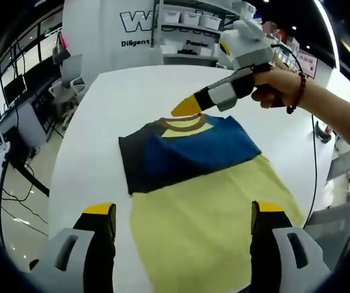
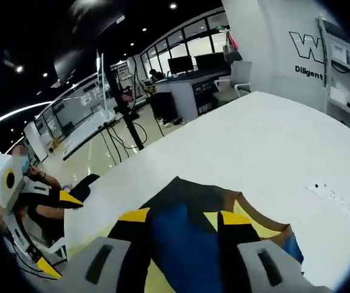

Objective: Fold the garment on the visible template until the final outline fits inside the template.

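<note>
Fold partly complete.
Garment (image 1: 193, 183) at frame centre on table (image 1: 101, 110), upper part folded; more folds remain. Left gripper (image 1: 184, 213) spread; right gripper (image 1: 184, 108) at collar, state undeterminable.

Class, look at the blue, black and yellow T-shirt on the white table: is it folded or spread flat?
Partly folded: the blue, black and yellow T-shirt has its dark sleeve section doubled across the chest, while its yellow lower half lies spread on the white table.
</note>
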A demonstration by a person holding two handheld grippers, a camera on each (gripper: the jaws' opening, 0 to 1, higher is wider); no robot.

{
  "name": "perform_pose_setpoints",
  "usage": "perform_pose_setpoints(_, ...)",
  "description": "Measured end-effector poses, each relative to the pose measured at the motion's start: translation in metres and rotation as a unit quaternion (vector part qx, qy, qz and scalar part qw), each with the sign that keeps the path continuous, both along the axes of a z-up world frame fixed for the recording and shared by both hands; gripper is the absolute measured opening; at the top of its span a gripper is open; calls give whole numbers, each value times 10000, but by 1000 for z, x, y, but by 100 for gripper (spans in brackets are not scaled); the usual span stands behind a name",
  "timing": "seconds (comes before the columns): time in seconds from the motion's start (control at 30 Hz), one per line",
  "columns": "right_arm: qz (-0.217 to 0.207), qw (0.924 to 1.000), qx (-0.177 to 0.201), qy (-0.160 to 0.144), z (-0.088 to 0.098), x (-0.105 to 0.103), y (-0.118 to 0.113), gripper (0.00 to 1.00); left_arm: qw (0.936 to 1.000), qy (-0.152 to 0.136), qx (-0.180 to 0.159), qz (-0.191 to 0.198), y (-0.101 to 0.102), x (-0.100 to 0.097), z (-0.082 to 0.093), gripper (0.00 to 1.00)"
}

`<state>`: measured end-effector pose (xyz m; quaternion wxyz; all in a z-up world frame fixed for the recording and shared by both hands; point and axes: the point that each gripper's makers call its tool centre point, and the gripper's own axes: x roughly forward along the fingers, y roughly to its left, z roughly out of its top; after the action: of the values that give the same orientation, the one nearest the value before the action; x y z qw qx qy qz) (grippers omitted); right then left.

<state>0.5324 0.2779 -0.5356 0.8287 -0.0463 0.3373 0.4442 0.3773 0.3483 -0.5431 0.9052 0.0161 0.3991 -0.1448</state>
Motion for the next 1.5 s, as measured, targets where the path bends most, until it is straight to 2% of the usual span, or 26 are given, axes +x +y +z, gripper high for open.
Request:
perform_pose_setpoints(0.2,-388,9991,56,-162,8,8,-36,41,9999,-82,67,24,3,18,0,92)
perform_pose_setpoints(0.33,-582,9977,24,-343,12,12,-56,41,9996,-127,178,171,6,28,2,90)
perform_pose_setpoints(0.4,-642,9971,-27,-404,11,13,-64,41,9991,-229,-122,329,2,37,5,88)
perform_pose_setpoints(0.47,-750,9959,-115,-503,7,16,-77,40,9990,-232,-171,336,2,43,5,86)
perform_pose_setpoints(0.6,-903,9944,-206,-502,-2,16,-95,39,9995,-191,-50,264,1,50,-1,81)
perform_pose_setpoints(0.7,-1073,9929,-240,-447,-12,17,-109,39,9992,-175,-217,297,-2,57,-5,79)
perform_pose_setpoints(0.83,-1254,9905,-381,-408,-26,19,-126,37,9992,-131,-209,321,-2,65,-13,76)
perform_pose_setpoints(0.9,-1344,9895,-402,-344,-33,19,-134,36,9986,-104,-328,394,-3,69,-17,73)
perform_pose_setpoints(0.97,-1400,9886,-418,-355,-37,20,-139,33,9979,-79,-496,419,-5,73,-20,71)
perform_pose_setpoints(1.03,-1437,9879,-470,-355,-42,20,-144,32,9978,-19,-528,401,-6,76,-25,71)
perform_pose_setpoints(1.2,-1671,9839,-559,-287,-56,22,-159,30,9983,99,-399,421,-4,86,-39,68)
perform_pose_setpoints(1.3,-1736,9827,-567,-314,-58,22,-164,28,9980,78,-405,488,-2,91,-42,66)
perform_pose_setpoints(1.5,-1903,9791,-640,-330,-69,26,-176,22,9966,249,-411,675,3,95,-60,61)
